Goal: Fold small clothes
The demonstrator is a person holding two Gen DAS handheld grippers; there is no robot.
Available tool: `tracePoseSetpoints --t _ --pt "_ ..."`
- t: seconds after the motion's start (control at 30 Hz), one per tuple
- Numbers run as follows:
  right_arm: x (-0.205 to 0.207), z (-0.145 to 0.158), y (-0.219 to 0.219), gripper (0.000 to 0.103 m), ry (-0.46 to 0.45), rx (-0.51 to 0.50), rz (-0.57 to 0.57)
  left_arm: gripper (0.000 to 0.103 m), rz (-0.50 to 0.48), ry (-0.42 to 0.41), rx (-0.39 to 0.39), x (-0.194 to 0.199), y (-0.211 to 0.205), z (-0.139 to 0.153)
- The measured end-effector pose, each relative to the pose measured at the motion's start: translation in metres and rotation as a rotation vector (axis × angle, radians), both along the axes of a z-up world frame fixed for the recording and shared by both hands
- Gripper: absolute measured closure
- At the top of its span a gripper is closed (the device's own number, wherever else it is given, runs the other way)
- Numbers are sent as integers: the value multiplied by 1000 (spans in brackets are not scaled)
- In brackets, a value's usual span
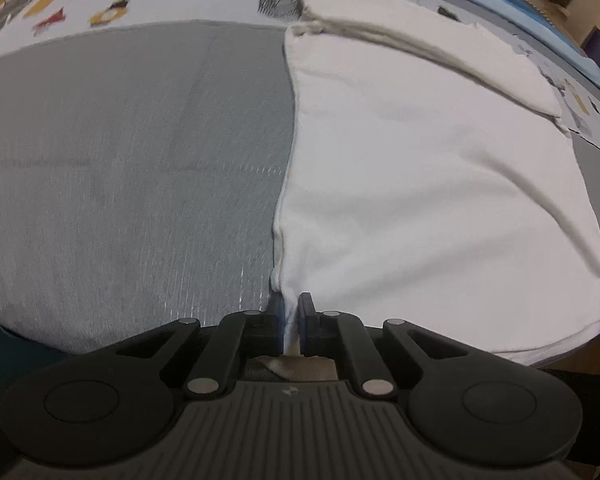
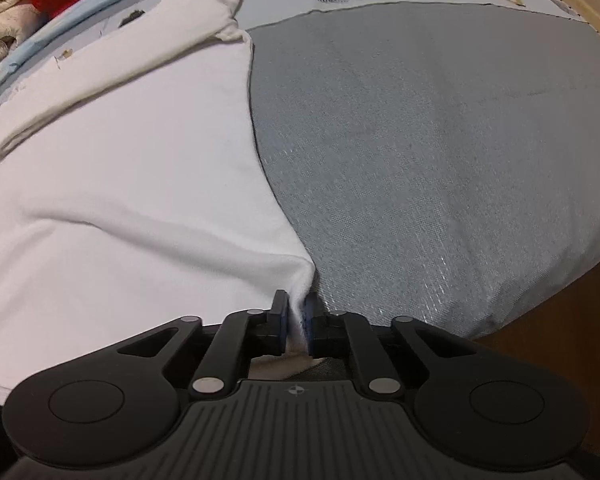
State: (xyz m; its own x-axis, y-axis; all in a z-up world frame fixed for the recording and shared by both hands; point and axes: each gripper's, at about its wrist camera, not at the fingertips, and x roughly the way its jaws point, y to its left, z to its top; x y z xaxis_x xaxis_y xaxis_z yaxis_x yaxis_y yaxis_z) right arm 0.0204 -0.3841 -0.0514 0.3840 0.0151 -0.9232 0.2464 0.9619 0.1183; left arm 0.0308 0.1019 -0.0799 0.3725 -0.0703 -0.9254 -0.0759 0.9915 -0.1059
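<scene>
White garment [image 1: 420, 184] spread flat on grey cloth [image 1: 132, 160], near corners pinched by left gripper [image 1: 291, 312], right gripper [image 2: 298, 316].

**Open grey cloth beside the garment; clutter at the far edge**

Left wrist view: the grey mat [image 1: 140, 152] lies bare across the left half. The white garment [image 1: 420, 184] fills the right. Right wrist view: folded laundry [image 2: 4, 12] crowds the upper left corner.
</scene>
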Motion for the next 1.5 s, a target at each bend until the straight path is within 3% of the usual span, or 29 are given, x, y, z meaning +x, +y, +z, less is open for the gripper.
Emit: tracePoseSetpoints --t 0.4,0.67,0.77,0.93,1.07,1.17,1.3,1.5 --pt "-10 27 0 97 -150 16 -6 97 -29 -104 19 -14 -5 20" --pt "-19 49 5 97 -264 26 16 97 -46 -244 31 -28 -1 57" --pt "-21 70 9 97 -333 18 64 98 -52 -286 16 -35 3 79" --pt "-43 115 0 98 -434 112 76 98 -86 -339 -18 -65 9 124" --pt "-77 150 -9 98 -504 150 119 98 -98 -378 -64 -107 20 168" --pt "-111 176 -20 98 -568 186 119 98 -87 -402 -93 -126 28 184" --pt "-122 185 -29 98 -600 192 90 98 -64 -373 -101 -106 33 173" --pt "-60 172 -19 98 -570 148 88 98 -35 -324 -99 -23 41 155"
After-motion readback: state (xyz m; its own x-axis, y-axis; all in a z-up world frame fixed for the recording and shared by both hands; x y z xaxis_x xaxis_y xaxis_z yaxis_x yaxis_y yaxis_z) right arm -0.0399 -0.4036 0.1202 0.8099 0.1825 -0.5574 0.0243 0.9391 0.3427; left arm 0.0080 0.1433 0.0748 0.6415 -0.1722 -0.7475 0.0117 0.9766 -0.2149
